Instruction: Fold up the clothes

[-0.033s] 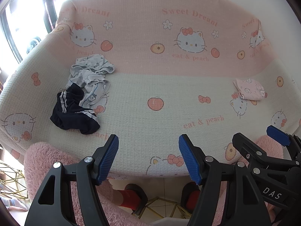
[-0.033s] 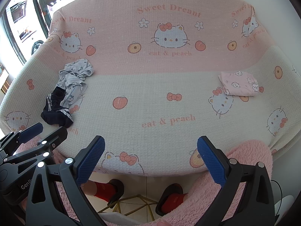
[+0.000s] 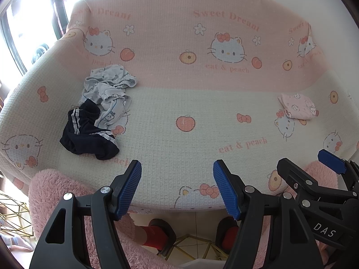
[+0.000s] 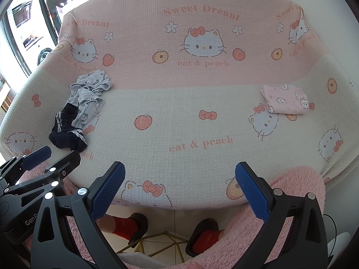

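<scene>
Showing no change vs earlier frame: left gripper (image 3: 177, 188) & right gripper (image 4: 179, 189) hang jaws wide apart, empty. Crumpled grey printed garment (image 3: 107, 89) overlaps navy white-striped shorts (image 3: 87, 134) far left on pink-cream cartoon blanket (image 3: 179, 103); folded pink piece (image 3: 297, 107) far right.

The navy garment (image 3: 88, 133) lies over part of the pale printed garment (image 3: 107, 94), hiding its lower end. The printed cover (image 3: 179, 103) hides whatever it is draped over. The person's 2 feet (image 4: 125, 225) are partly hidden under the cover's front edge. The left gripper (image 4: 48, 157) is cut off at the right-wrist view's edge.
</scene>
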Demonstrator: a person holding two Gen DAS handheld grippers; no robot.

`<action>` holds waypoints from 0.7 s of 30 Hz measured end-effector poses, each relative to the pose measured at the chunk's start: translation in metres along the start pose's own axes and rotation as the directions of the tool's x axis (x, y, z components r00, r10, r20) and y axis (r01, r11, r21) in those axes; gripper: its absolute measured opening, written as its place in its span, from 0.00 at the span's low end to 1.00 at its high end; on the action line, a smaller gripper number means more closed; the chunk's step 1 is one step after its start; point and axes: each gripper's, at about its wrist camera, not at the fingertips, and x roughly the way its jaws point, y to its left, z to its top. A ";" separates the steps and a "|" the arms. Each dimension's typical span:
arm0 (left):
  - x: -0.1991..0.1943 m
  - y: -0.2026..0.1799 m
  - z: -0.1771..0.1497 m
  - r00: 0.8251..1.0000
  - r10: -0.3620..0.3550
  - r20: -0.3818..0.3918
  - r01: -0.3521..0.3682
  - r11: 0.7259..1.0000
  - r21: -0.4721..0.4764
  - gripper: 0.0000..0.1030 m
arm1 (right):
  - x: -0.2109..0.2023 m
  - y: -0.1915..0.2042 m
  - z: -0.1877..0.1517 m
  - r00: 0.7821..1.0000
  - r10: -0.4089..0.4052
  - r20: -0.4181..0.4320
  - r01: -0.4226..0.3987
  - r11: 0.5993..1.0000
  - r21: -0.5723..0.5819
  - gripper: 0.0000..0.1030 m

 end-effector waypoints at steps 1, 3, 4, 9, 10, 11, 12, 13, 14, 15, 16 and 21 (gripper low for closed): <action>0.000 0.000 0.000 1.000 -0.001 0.000 0.001 1.000 0.000 0.67 | 0.000 0.000 0.000 1.000 -0.001 0.001 0.001 1.000 -0.001 0.97; -0.001 0.000 0.000 1.000 -0.003 0.001 0.003 1.000 -0.001 0.67 | -0.001 -0.001 0.001 1.000 -0.003 0.004 0.003 1.000 -0.003 0.97; -0.001 0.000 0.000 1.000 -0.004 0.002 0.004 1.000 -0.002 0.67 | -0.001 -0.001 0.001 1.000 -0.004 0.005 0.004 1.000 -0.004 0.97; -0.002 0.002 0.001 1.000 -0.006 0.007 0.006 1.000 -0.005 0.67 | -0.001 0.000 0.001 1.000 0.001 0.004 -0.001 1.000 -0.003 0.97; -0.002 0.002 0.002 1.000 -0.003 0.010 0.003 1.000 -0.006 0.67 | -0.001 0.000 0.002 1.000 0.002 0.006 -0.002 1.000 -0.006 0.97; -0.002 0.003 0.002 1.000 0.000 0.013 0.000 1.000 -0.008 0.67 | -0.001 0.001 0.003 1.000 0.001 0.009 -0.001 1.000 -0.011 0.97; -0.002 0.004 0.003 1.000 0.004 0.016 -0.003 1.000 -0.010 0.67 | -0.002 0.002 0.004 1.000 0.001 0.012 0.000 1.000 -0.018 0.97; -0.003 0.006 0.004 1.000 0.005 0.017 -0.005 1.000 -0.015 0.67 | -0.002 0.003 0.004 1.000 -0.001 0.018 0.002 1.000 -0.026 0.97; -0.003 0.007 0.004 1.000 0.006 0.018 -0.006 1.000 -0.019 0.67 | -0.003 0.005 0.005 1.000 -0.003 0.024 0.004 0.999 -0.032 0.97; -0.003 0.008 0.005 1.000 0.008 0.018 -0.007 1.000 -0.022 0.67 | -0.004 0.006 0.006 1.000 -0.004 0.029 0.005 0.999 -0.036 0.97; -0.003 0.009 0.005 1.000 0.009 0.018 -0.009 1.000 -0.025 0.67 | -0.005 0.008 0.007 0.999 -0.005 0.033 0.006 0.999 -0.040 0.97; -0.003 0.014 0.007 1.000 0.014 0.023 -0.013 0.999 -0.039 0.67 | -0.003 0.013 0.010 0.999 -0.001 0.038 0.004 0.998 -0.058 0.97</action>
